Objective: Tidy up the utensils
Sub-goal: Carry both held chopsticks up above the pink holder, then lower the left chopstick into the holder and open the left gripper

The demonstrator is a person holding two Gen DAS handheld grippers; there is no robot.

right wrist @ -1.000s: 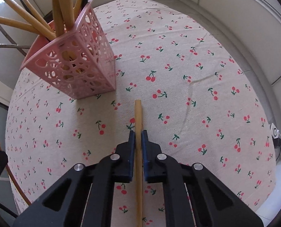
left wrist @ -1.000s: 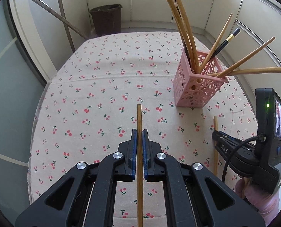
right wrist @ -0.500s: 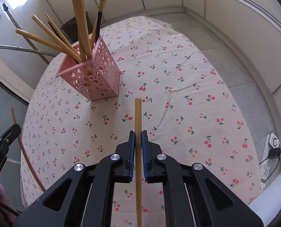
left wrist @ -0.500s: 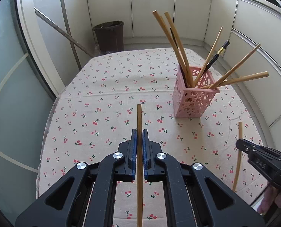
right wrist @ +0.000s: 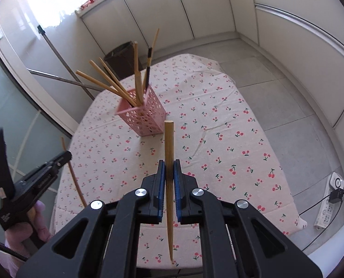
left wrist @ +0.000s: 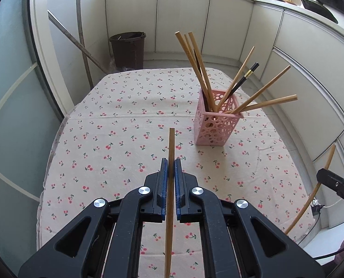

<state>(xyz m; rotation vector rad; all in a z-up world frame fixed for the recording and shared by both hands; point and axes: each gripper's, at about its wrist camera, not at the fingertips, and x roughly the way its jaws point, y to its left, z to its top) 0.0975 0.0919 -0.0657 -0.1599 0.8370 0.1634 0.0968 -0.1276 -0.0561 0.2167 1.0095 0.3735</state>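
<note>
Two chopsticks are carried above the surface point(left wrist: 116, 125): the left claw point(left wrist: 171, 162) is clamped on one point(left wrist: 170, 153), the right claw point(right wrist: 169, 163) on another point(right wrist: 168, 143). Both lie lengthwise along the claws, blunt ends forward. The pink holder point(right wrist: 144, 118) stands ahead, right of the left claw, and seems nearer the right one.

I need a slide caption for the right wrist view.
Right gripper holds a chopstick above the table, near the pink holder.

Both views are taken from above the cherry-print table point(left wrist: 116, 139), angled steeply down along each gripper's fingers. The pink holder point(left wrist: 214, 125) point(right wrist: 144, 118) is shared: seen right of centre from the left wrist, left of centre from the right.
</note>
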